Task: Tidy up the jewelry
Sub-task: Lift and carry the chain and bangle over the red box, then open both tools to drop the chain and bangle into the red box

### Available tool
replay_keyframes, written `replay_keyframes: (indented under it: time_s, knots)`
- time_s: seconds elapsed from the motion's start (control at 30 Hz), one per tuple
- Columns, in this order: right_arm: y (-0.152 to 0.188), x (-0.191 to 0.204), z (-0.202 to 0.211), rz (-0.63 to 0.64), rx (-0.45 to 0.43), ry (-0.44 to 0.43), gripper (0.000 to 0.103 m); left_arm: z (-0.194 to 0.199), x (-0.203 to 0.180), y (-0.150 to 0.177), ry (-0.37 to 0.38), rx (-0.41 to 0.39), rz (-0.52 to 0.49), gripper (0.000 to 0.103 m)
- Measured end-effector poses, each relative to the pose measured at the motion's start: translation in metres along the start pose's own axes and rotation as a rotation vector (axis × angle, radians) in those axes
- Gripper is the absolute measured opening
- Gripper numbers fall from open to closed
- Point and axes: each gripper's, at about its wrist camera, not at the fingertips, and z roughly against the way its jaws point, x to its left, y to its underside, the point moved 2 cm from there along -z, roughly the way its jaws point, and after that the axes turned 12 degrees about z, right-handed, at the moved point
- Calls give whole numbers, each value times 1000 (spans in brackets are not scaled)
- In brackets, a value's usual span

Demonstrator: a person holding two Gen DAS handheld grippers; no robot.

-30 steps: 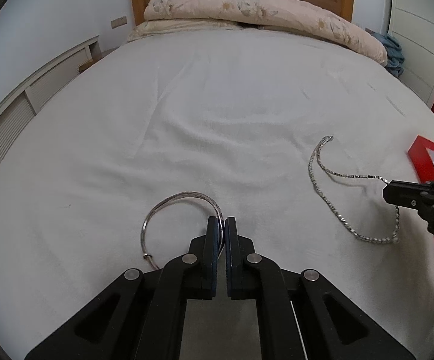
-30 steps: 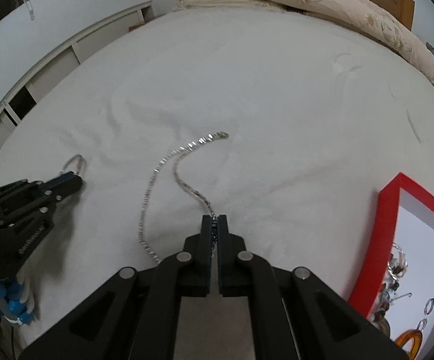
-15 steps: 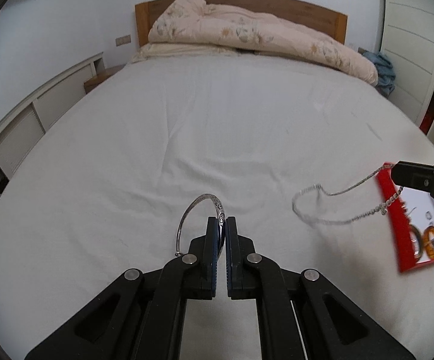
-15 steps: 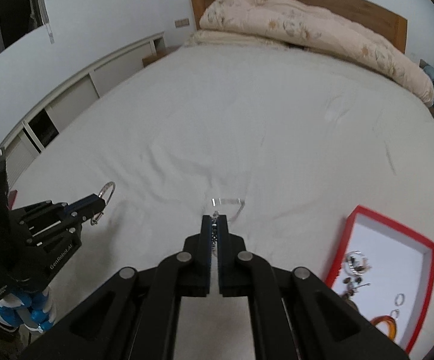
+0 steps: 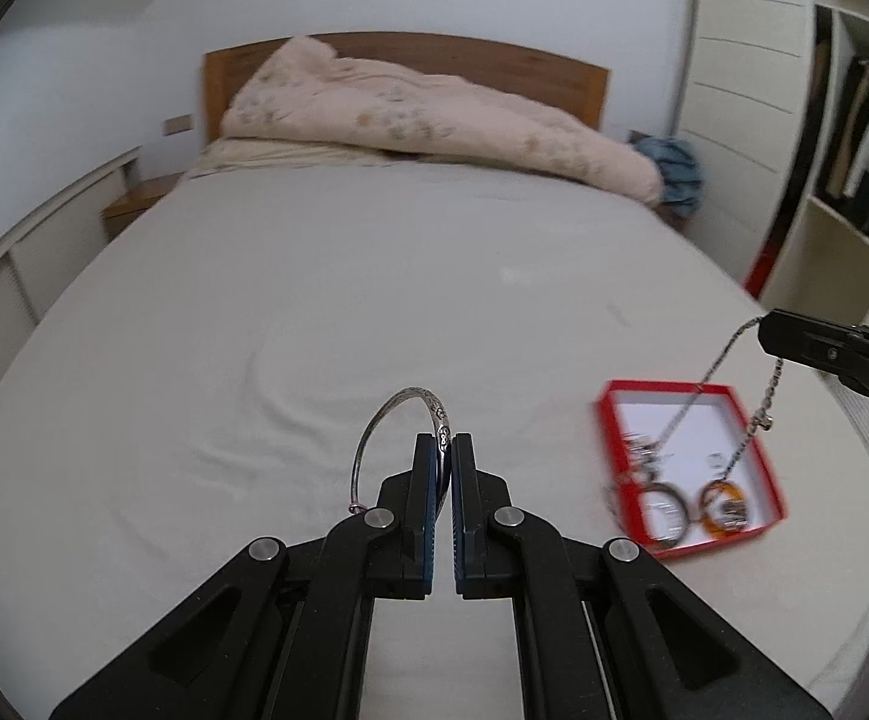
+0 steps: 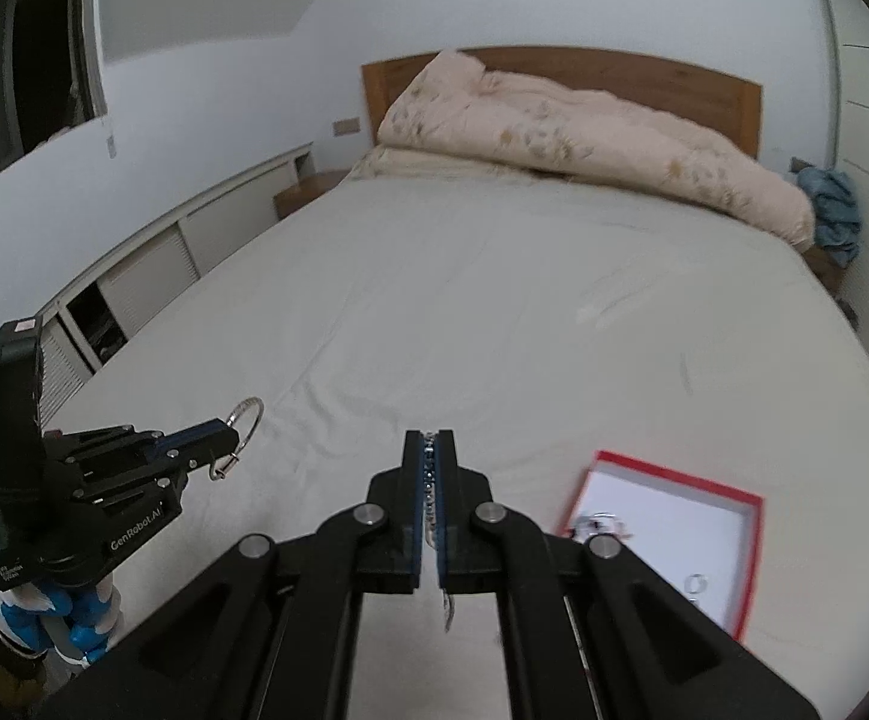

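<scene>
Left gripper point(image 5: 444, 444): clenched on a silver bangle, held in the air above the bed.
Silver bangle point(image 5: 401, 399): thin open metal hoop with engraved marks near the clamped end; it arcs up and to the left from the pads, and a small fitting hangs at its free end.
Right gripper point(image 6: 429, 441): clenched on a silver chain necklace, also raised above the bed.
Silver chain necklace point(image 5: 766, 402): fine beaded links, hanging in two strands over the red box; the lower ends blur among the box contents.
Red box point(image 5: 752, 414): shallow open tray, red walls, white floor, lying on the white bed sheet point(image 5: 314, 312); it holds a dark ring, an amber bangle and small silver pieces.
Far end of bed: pink floral duvet point(image 5: 434, 120) bunched against a wooden headboard point(image 5: 494, 57).
</scene>
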Motion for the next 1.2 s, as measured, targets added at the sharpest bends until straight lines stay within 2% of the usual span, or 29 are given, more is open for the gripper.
replay_keyframes:
  time_s: [0.13,0.3,0.47,0.63,0.9,1.2]
  knots:
    - [0,-27,22,-12,-22,43,2,-3,-35,-8,63,15,-27,5]
    - [8,-68,32,-38,-27,93,2,-25,-95,-11,114,41,-89,5]
    - [34,-113,20,-86,4,126,2,-67,-148,1,144,97,-145,5]
    - [74,-151,-6,-152,48,131,2,-124,-194,32,154,192,-203,5]
    - [130,-186,-42,-238,107,124,3,-180,-222,74,141,284,-236,5]
    - [165,-199,-68,-280,175,106,5,-209,-227,87,159,344,-220,4]
